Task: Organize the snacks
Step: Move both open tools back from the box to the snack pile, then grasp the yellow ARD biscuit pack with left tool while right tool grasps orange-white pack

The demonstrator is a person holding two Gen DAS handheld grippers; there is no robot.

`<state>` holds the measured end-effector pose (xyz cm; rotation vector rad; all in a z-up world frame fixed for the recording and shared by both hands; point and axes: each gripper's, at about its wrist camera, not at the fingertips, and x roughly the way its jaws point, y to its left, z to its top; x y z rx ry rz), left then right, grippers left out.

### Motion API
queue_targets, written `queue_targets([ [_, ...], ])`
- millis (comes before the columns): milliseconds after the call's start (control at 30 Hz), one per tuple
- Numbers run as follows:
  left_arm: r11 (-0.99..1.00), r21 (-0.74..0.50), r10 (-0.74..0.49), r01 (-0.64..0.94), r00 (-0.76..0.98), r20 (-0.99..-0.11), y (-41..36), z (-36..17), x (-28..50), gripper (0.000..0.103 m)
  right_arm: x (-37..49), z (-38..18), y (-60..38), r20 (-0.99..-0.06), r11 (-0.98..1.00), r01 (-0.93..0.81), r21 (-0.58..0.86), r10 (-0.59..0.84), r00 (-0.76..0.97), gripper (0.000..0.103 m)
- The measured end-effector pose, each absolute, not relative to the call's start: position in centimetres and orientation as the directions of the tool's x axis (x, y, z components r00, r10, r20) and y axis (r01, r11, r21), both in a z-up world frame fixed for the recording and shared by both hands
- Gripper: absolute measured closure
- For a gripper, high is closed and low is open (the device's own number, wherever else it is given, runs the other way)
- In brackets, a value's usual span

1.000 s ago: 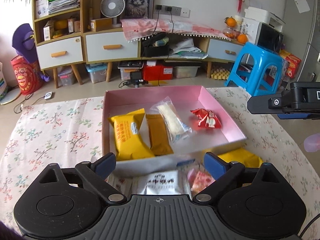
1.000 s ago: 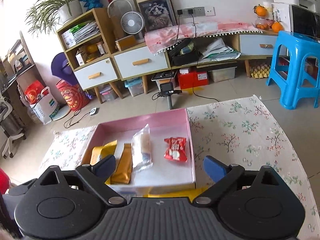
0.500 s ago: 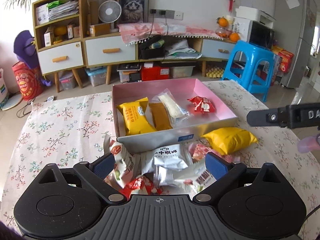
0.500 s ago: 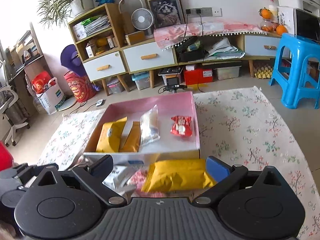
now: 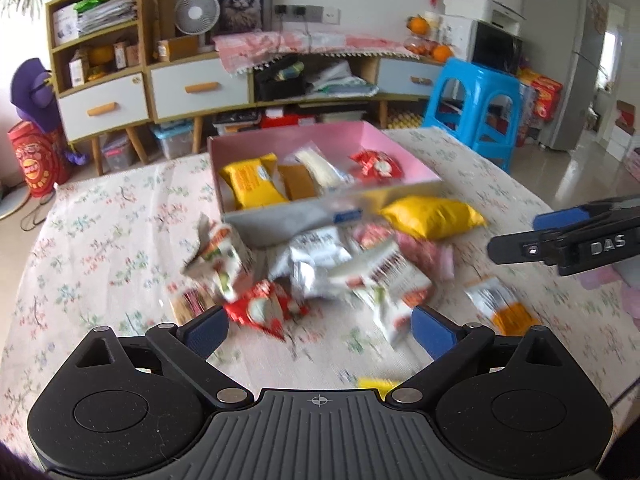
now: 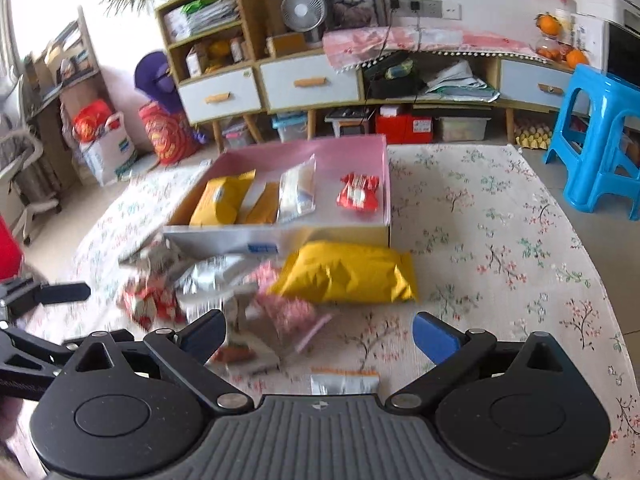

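The left gripper [image 5: 318,330] is spread wide with nothing between its blue pads [image 5: 206,330]; it hangs above the near edge of a loose pile of snack packets [image 5: 320,268] on the flowered tablecloth [image 5: 100,248]. The right gripper [image 6: 318,338] also stands wide open and empty, its jaws having just finished widening, over a pink packet [image 6: 286,312] in the same pile. A big yellow bag [image 6: 344,274] lies just beside the pink box [image 6: 386,184], which holds four snacks.
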<state>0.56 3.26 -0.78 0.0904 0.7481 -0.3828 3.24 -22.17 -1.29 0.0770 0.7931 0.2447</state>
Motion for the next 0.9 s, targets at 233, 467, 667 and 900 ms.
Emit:
queue_targets([
  [233,0.894,-0.04,-0.338,0.446,0.613,-0.714,2.5,-2.1,-2.4,0.004,1.5,-3.2,-22.2,-0.743,0.969,-0.22,0.111,0.227,0.63,0.011],
  [467,0.878,-0.045,-0.337,0.476,0.551,-0.763,1.5,-4.1,-3.8,0.004,0.8,-5.3,-22.1,-0.79,0.976,-0.209,0.067,0.18,0.587,0.011],
  [667,0.867,-0.045,-0.336,0.496,0.516,-0.788,0.8,-5.4,-4.5,0.004,0.4,-6.6,-21.0,-0.813,0.972,-0.236,0.012,0.147,0.564,0.011],
  [900,0.875,-0.04,-0.326,0.483,0.526,-0.785,0.8,-5.8,-4.7,0.007,0.6,-7.3,-21.0,-0.82,0.972,-0.236,0.017,0.148,0.552,0.011],
])
